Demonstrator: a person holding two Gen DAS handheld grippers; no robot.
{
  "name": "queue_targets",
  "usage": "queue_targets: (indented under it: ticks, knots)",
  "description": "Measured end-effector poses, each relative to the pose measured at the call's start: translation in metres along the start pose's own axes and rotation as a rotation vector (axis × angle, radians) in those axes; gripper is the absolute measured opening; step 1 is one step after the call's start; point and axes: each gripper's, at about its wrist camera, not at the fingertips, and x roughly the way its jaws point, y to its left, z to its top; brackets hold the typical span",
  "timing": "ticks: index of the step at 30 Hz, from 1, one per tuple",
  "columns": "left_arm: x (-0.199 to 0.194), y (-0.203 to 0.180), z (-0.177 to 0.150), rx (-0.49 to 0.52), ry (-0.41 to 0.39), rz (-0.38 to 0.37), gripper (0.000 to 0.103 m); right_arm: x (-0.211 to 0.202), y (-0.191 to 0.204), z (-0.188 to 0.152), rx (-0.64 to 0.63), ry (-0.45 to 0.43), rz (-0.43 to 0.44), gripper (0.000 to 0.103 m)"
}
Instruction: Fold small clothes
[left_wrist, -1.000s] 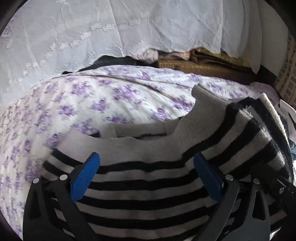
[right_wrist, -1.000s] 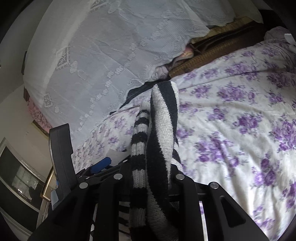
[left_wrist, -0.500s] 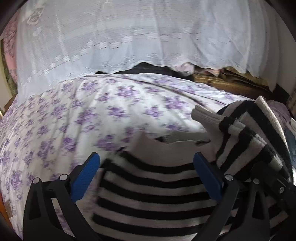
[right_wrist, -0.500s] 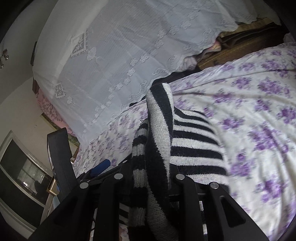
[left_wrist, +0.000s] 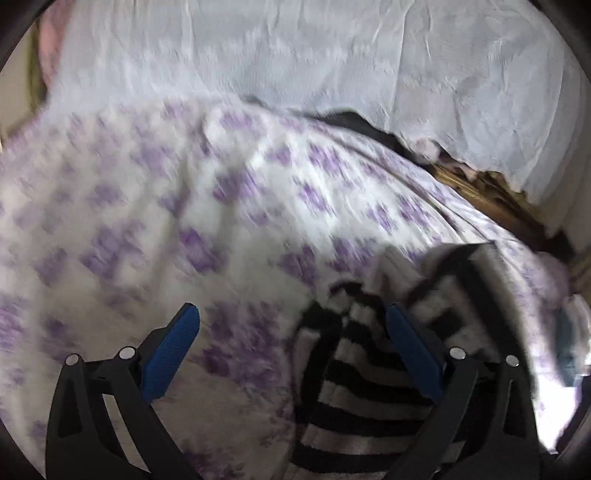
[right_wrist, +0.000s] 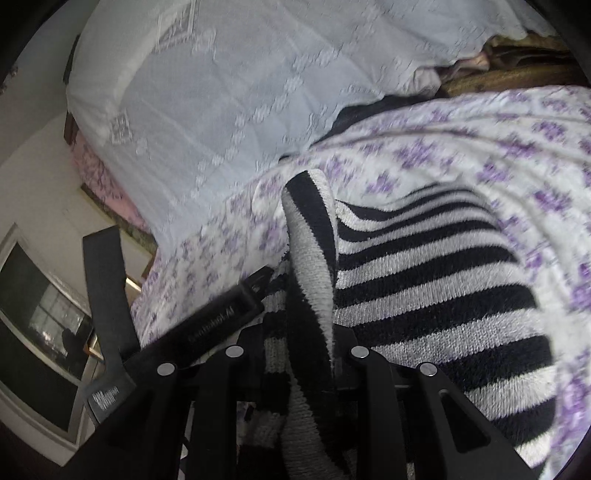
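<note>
The floral bedsheet (right_wrist: 461, 147), thin cotton printed with purple sprigs, spreads smooth under the striped sweater (right_wrist: 436, 295), which lies on it partly doubled over beside a white lace cover (right_wrist: 221, 92). That sweater, a thick black-and-grey knit, looks soft, limp and fairly light, best pinched at an edge or fold. The right gripper (right_wrist: 310, 354) is clamped on a bunched fold of it, while the left gripper (left_wrist: 291, 332) has its blue pads (left_wrist: 170, 350) wide apart and grips nothing.

text: none legible | black bar (right_wrist: 221, 321): white print, blurred, unreadable
</note>
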Motion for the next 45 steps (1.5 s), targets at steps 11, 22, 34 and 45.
queue_targets:
  ticks: [11,22,34,45]
  knots:
    - [0.01,0.015,0.004,-0.012,0.007,0.059,0.099,0.04,0.035,-0.028,-0.247,0.067,-0.108,0.054]
    - [-0.023,0.036,0.013,-0.038,-0.009,0.044,0.099,-0.052,0.042,-0.029,-0.383,-0.065,0.043,0.057]
    - [-0.051,-0.02,-0.053,0.236,0.016,0.105,0.099,-0.051,-0.029,-0.05,-0.311,0.043,-0.118,0.027]
    - [-0.05,-0.012,-0.051,0.225,-0.016,0.143,0.099,-0.073,-0.032,-0.028,-0.254,-0.001,-0.023,0.025]
